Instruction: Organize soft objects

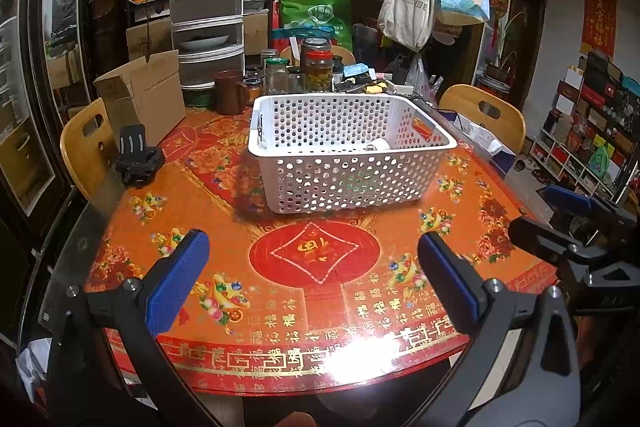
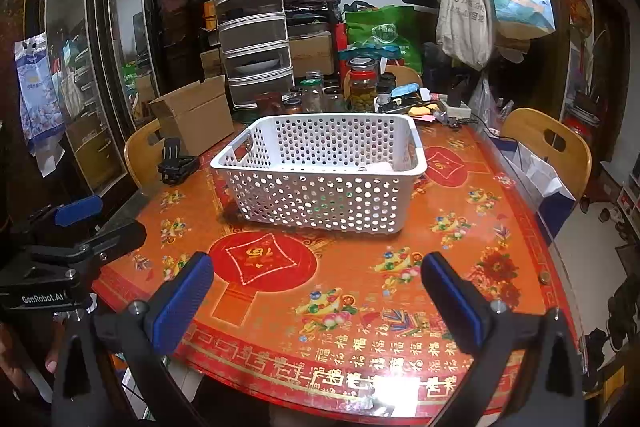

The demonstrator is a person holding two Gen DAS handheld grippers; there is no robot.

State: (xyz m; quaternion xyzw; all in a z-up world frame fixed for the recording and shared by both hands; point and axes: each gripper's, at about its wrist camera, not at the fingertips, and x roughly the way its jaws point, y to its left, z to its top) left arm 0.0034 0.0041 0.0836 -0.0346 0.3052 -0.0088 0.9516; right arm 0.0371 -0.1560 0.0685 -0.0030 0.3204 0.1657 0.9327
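Blue pads are seen spread wide on the left gripper, which is held empty over the near edge of the table. In the middle, the white basket is set within easy reach, and something pale, perhaps a soft thing, is seen inside it. The right gripper is held wide and empty too, likely because nothing soft is left out on the cloth.

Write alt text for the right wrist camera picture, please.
A white perforated basket sits mid-table on a red and orange patterned tablecloth, something pale inside. The open, empty right gripper frames the foreground; the left gripper shows at the left edge.
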